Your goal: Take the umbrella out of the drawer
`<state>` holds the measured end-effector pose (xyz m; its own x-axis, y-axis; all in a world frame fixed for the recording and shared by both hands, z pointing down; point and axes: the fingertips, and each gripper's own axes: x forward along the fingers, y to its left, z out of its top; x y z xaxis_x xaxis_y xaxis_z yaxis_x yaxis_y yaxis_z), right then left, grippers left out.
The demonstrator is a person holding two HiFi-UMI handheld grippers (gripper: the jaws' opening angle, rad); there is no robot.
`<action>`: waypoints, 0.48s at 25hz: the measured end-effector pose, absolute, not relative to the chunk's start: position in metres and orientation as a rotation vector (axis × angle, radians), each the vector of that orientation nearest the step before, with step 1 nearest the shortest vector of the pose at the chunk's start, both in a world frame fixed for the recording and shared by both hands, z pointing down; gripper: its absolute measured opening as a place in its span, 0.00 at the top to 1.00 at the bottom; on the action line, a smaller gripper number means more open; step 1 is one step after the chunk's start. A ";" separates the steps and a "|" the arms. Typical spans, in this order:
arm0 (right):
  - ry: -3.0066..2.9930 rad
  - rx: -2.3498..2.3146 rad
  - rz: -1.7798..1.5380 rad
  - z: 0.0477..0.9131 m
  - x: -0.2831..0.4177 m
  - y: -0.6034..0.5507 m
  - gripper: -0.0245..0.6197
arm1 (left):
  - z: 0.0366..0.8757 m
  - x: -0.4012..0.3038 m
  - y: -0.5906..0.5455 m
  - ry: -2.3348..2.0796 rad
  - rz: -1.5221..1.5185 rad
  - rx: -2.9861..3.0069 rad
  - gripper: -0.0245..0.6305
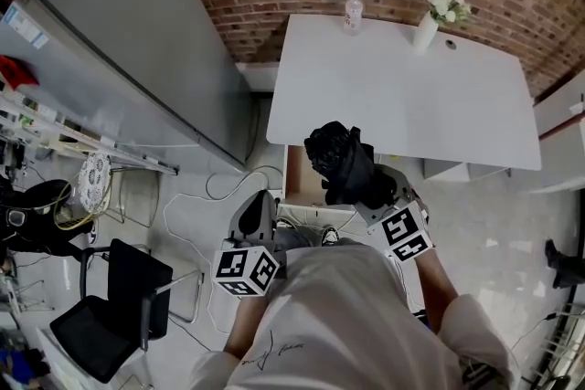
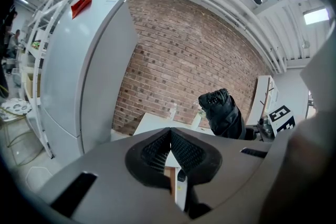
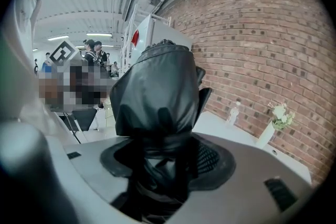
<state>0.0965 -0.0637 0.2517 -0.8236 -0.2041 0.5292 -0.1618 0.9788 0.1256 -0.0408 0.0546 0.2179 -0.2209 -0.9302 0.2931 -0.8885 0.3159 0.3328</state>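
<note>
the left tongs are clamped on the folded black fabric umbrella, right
No, wrong side: the right tongs are clamped on the folded black fabric umbrella, as the right gripper view shows. The left tongs are shut on nothing in the left gripper view.

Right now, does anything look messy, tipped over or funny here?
Nothing is spilled or tipped: the bottle and the flower vase stand upright on the table. Only the drawer under its edge stands open, and the right gripper clamps the black umbrella in its jaws.
</note>
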 end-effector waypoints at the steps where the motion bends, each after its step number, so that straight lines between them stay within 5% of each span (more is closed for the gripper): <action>1: -2.570 0.267 -0.092 0.248 0.098 -0.064 0.55 | 0.217 -0.041 0.055 -2.154 -0.134 1.614 0.94; 12: -2.724 0.386 0.048 0.220 0.116 -0.063 0.55 | 0.211 -0.033 0.061 -2.149 -0.153 1.646 0.94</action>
<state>0.1162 -0.0632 0.2200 -0.8872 -0.2606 0.3808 -0.2739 0.9616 0.0199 -0.0325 0.0607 0.2110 -0.2055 -0.9421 0.2650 -0.8951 0.2904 0.3384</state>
